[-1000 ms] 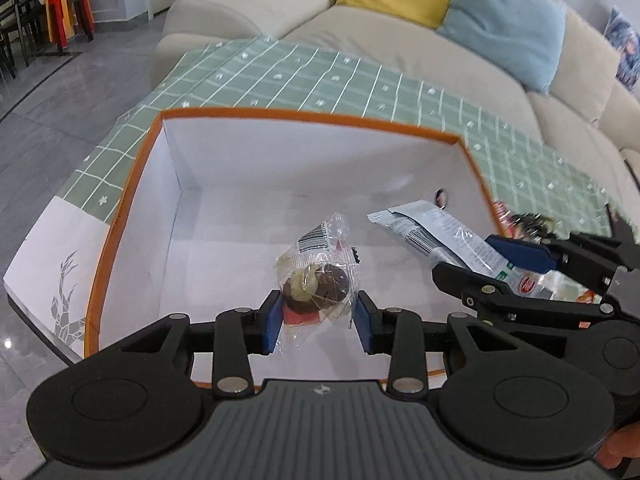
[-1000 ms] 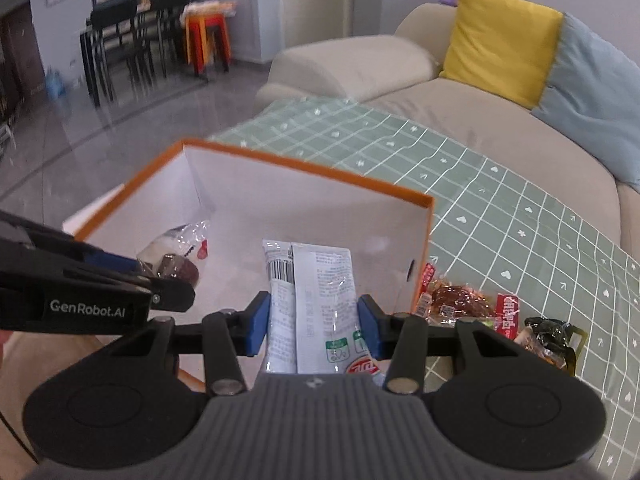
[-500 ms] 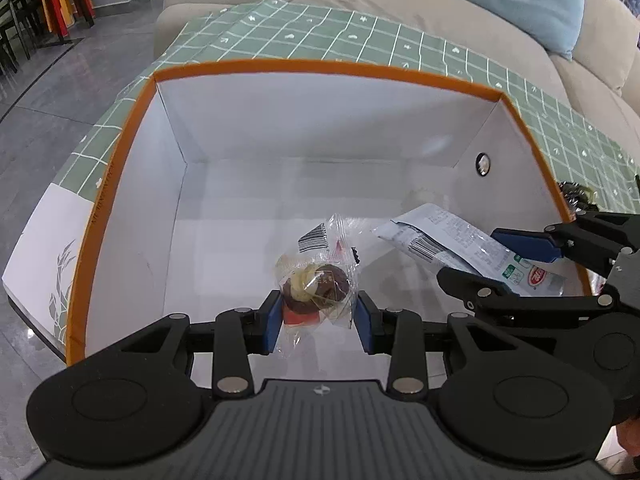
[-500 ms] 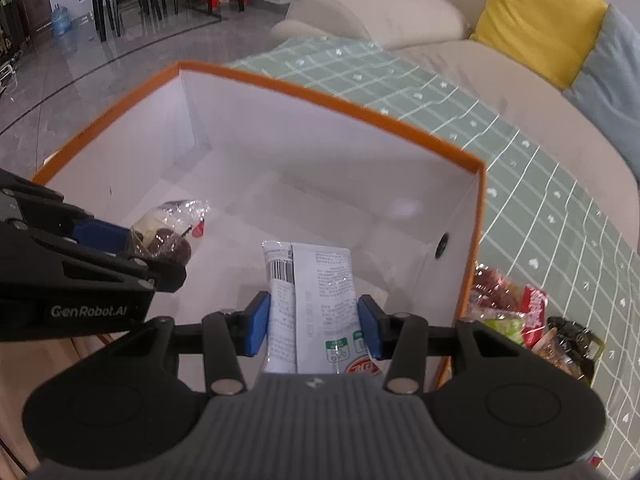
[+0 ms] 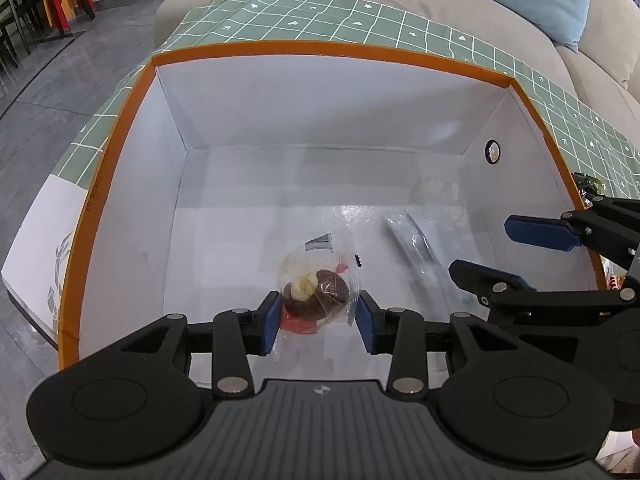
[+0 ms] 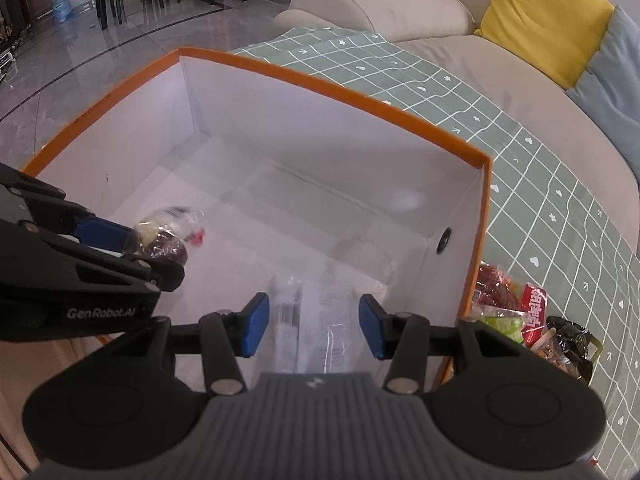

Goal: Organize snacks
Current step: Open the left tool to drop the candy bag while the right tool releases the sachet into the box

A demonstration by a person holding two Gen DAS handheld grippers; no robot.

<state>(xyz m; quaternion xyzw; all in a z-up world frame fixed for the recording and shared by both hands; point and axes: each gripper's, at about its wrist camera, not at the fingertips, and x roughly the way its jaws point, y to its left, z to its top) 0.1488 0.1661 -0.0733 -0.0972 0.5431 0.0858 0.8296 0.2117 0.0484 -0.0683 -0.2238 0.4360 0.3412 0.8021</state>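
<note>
Over the box [image 5: 120, 152], the left gripper [image 5: 318, 320] has just been opening; the wrapped cake [image 5: 316, 294] sits loose between its pads. The right gripper [image 6: 312, 322] has widened too, gaps both sides, its packet [image 6: 308, 320] blurred, dropping inside. Both deliveries look done.

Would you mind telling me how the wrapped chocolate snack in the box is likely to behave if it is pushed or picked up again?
The chocolate snack would probably feel light, being small inside loose clear wrap. Its glossy, crinkled wrap looks slippery, so pads might catch film rather than the snack. Its rounded shape suggests it could roll a little on the smooth floor of the box.
</note>
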